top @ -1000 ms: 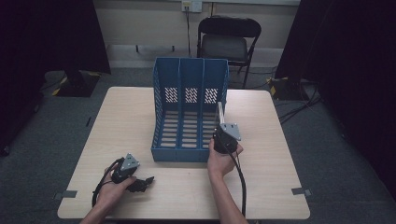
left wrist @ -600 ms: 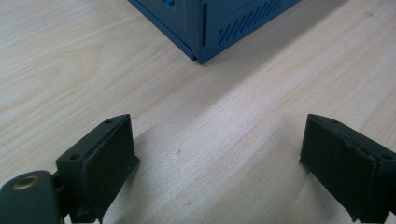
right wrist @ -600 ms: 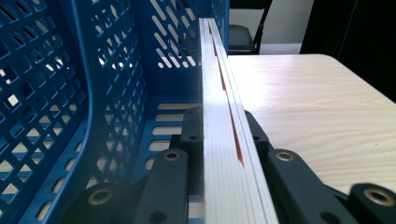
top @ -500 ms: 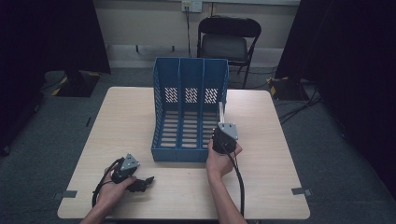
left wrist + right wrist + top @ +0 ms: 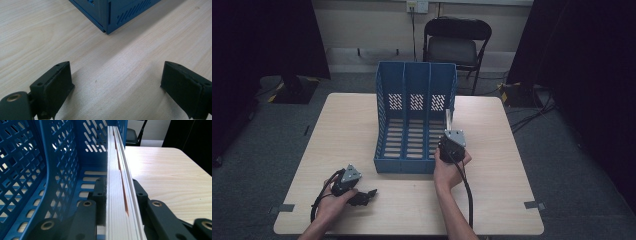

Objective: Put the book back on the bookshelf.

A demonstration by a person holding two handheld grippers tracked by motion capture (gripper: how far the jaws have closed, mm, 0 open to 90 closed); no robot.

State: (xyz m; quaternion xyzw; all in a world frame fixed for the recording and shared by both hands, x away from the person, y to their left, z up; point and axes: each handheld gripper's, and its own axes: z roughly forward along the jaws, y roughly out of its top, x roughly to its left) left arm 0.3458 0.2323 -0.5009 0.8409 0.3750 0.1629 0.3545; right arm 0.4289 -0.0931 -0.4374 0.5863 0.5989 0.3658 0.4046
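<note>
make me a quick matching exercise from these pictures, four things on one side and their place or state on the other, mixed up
Things:
1. left gripper
2. right gripper
3. file rack
4. chair

Places or states:
A. beyond the table's far edge
B. shut on a white folder
C. blue, standing mid-table
D. open, low over bare table

Pairs: 1-D, 2-B, 3-C, 4-A

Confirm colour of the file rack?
Blue file rack, perforated walls; clearest in the high view.
</note>
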